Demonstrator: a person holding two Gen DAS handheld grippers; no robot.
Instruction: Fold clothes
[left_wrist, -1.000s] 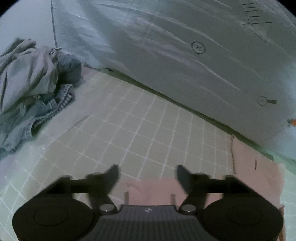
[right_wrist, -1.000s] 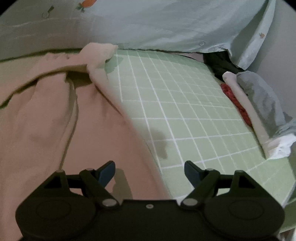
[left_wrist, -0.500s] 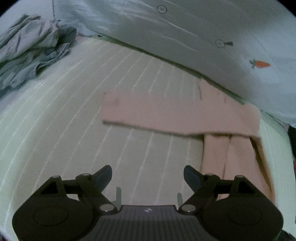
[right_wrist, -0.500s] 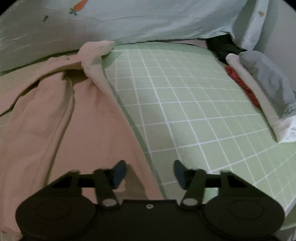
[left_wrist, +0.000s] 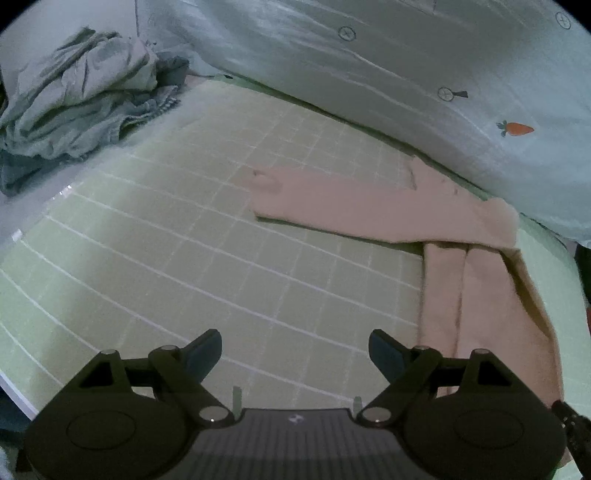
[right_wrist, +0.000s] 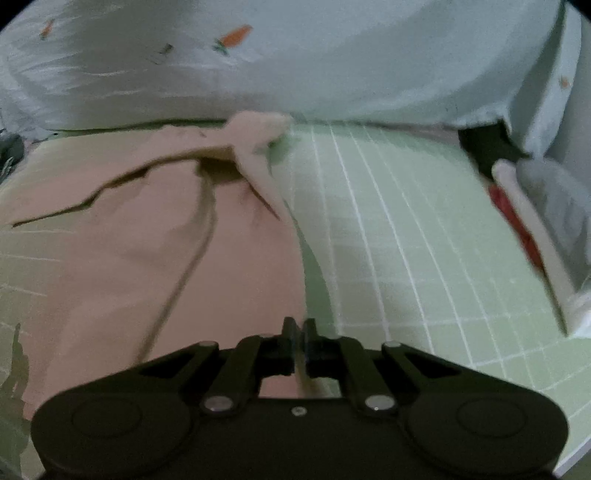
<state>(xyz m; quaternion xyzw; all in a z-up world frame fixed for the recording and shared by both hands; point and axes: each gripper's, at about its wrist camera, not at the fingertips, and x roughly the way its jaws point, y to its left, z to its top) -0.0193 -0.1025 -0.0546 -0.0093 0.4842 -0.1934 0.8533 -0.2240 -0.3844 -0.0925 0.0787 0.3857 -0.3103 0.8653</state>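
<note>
Showing no readable text anywhere, only carrot prints on the pale sheet (left_wrist: 406, 74) along the far edge. Left tool (left_wrist: 295, 349) is hovering wide open over the green grid mat (left_wrist: 184, 240), holding nothing. Right tool (right_wrist: 298, 332) is pinching shut on the pink garment (right_wrist: 166, 240) at its right edge; garment is lying mid-mat, sleeve spread left. Folded stack (right_wrist: 535, 221) is sitting at the right edge.

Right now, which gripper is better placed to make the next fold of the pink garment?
Right. The right gripper is already shut on the pink garment's right edge. The left gripper is open above bare green grid mat, apart from the cloth.
</note>
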